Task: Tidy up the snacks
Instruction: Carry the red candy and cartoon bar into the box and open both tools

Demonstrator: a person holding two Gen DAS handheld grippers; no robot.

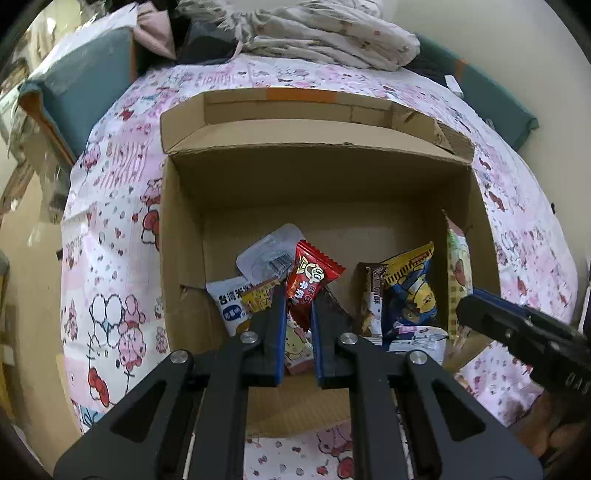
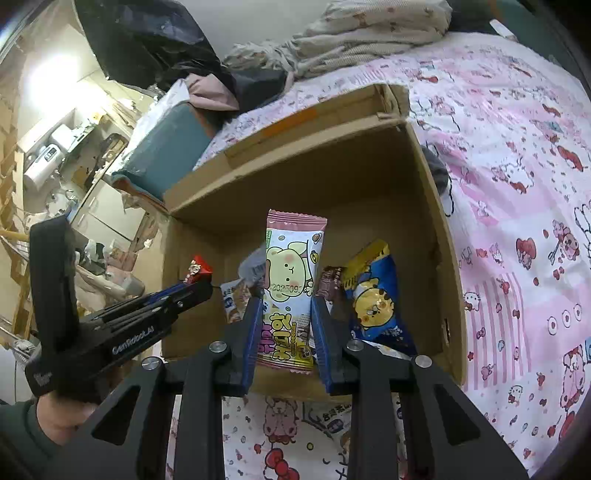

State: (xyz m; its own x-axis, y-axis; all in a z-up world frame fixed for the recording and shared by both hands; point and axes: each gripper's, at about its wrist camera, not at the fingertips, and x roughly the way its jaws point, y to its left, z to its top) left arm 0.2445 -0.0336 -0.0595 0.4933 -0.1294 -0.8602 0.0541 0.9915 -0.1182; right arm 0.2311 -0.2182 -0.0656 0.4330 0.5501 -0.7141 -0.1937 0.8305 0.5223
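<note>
An open cardboard box (image 1: 314,173) sits on a pink cartoon-print bedsheet. Above its near side, my left gripper (image 1: 298,295) is shut on a red candy packet (image 1: 314,273). My right gripper (image 2: 286,299) is shut on a tall pink-and-white bear-print snack packet (image 2: 293,266), held upright over the box (image 2: 436,221). Each gripper shows in the other's view: the right gripper (image 1: 467,306) at the box's right edge, the left gripper (image 2: 203,286) at its left with the red packet (image 2: 199,269). Several snacks lie in the box, among them a blue-and-yellow packet (image 1: 410,291) and a white packet (image 1: 231,299).
A crumpled blanket (image 1: 325,33) and a teal cushion (image 1: 85,81) lie beyond the box. Another snack packet (image 2: 336,421) lies on the sheet in front of the box. A hand in a dark sleeve (image 2: 55,417) holds the left gripper. A cluttered room lies off the bed's left side.
</note>
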